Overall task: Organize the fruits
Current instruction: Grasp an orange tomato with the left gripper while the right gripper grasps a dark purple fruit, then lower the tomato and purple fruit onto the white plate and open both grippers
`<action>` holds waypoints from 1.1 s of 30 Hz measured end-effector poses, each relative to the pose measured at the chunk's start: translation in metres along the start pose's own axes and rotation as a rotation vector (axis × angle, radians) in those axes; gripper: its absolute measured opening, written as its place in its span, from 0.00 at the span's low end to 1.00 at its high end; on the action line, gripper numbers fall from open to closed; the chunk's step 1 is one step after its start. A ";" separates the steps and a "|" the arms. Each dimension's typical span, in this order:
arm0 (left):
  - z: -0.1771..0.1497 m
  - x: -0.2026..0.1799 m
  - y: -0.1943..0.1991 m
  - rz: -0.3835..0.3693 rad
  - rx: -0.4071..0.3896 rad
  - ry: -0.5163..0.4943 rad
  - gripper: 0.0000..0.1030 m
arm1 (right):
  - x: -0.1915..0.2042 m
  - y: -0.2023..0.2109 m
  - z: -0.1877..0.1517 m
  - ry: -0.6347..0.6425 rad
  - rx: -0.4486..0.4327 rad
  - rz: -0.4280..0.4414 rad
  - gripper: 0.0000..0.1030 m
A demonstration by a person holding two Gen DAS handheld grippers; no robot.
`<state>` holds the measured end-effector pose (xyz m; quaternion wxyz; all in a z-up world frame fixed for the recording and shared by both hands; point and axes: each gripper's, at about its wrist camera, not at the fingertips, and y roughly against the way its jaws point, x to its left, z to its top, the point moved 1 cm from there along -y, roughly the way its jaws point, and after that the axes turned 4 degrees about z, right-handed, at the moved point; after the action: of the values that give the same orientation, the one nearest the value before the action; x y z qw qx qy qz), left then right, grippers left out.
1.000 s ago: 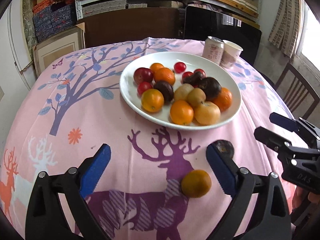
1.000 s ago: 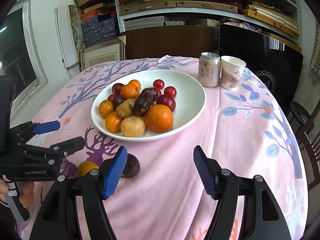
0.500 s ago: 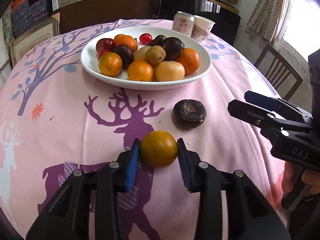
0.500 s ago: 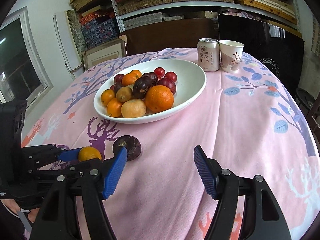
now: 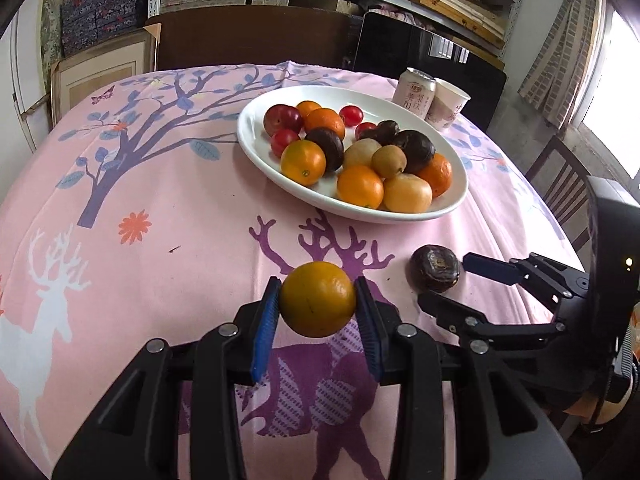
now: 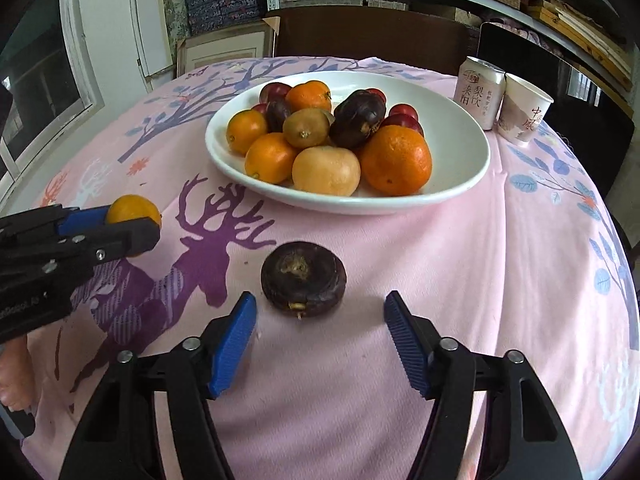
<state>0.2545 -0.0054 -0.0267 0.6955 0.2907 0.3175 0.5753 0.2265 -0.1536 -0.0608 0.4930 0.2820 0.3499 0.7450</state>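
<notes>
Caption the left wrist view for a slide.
Left gripper clamps an orange near the white fruit plate.

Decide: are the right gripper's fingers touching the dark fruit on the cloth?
Apart. The right wrist view shows pink cloth between the dark fruit and both fingers.

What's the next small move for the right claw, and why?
Probably ease the right claw forward so its open jaws straddle the dark fruit, then close. The fruit lies alone on the tablecloth, just ahead of the fingertips and roughly centred between them, outside the white plate. The left claw is already shut on the orange.
</notes>
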 end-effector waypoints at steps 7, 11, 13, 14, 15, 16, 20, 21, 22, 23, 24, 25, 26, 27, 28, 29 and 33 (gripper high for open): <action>-0.001 0.002 -0.005 0.020 0.002 -0.006 0.35 | 0.002 0.007 0.000 -0.023 -0.046 0.023 0.40; -0.003 -0.001 -0.006 0.037 0.004 -0.011 0.35 | -0.006 0.035 -0.004 -0.052 -0.106 0.022 0.40; -0.002 -0.003 -0.003 0.039 0.003 -0.015 0.35 | -0.013 0.051 -0.006 -0.062 -0.136 0.013 0.40; -0.001 -0.004 0.001 0.033 -0.005 -0.011 0.35 | -0.017 0.058 -0.005 -0.063 -0.151 0.002 0.40; 0.002 -0.005 0.007 0.020 -0.013 -0.007 0.35 | -0.021 0.065 -0.004 -0.066 -0.165 -0.003 0.40; 0.004 -0.005 0.012 0.008 -0.021 -0.004 0.35 | -0.026 0.071 -0.002 -0.072 -0.181 -0.004 0.40; 0.028 -0.010 0.034 0.047 -0.084 -0.041 0.35 | -0.037 0.092 0.014 -0.065 -0.264 -0.038 0.40; 0.036 -0.011 0.037 0.047 -0.090 -0.041 0.35 | -0.039 0.095 0.019 -0.064 -0.283 -0.038 0.40; 0.047 -0.011 0.039 0.044 -0.091 -0.041 0.35 | -0.040 0.098 0.026 -0.064 -0.305 -0.041 0.40; 0.056 -0.012 0.040 0.046 -0.098 -0.044 0.35 | -0.041 0.100 0.031 -0.066 -0.324 -0.044 0.40; 0.065 -0.013 0.040 0.053 -0.112 -0.048 0.35 | -0.041 0.100 0.038 -0.067 -0.341 -0.047 0.40; 0.074 -0.015 0.038 0.064 -0.127 -0.052 0.35 | -0.040 0.098 0.045 -0.066 -0.359 -0.050 0.40; 0.081 -0.016 0.034 0.074 -0.133 -0.056 0.35 | -0.037 0.095 0.051 -0.060 -0.372 -0.057 0.40; 0.089 -0.016 0.025 0.085 -0.127 -0.052 0.35 | -0.034 0.088 0.058 -0.050 -0.378 -0.060 0.40; 0.096 -0.017 0.017 0.089 -0.118 -0.047 0.35 | -0.032 0.081 0.064 -0.047 -0.374 -0.053 0.40; 0.102 -0.017 0.007 0.098 -0.108 -0.052 0.35 | -0.029 0.070 0.072 -0.042 -0.367 -0.043 0.40; 0.117 -0.006 -0.037 0.124 -0.045 -0.009 0.35 | -0.025 0.032 0.094 -0.039 -0.331 -0.063 0.40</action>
<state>0.3670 -0.0219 0.0192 0.6664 0.2967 0.2824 0.6230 0.2903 -0.1626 0.0195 0.5628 0.2002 0.2215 0.7708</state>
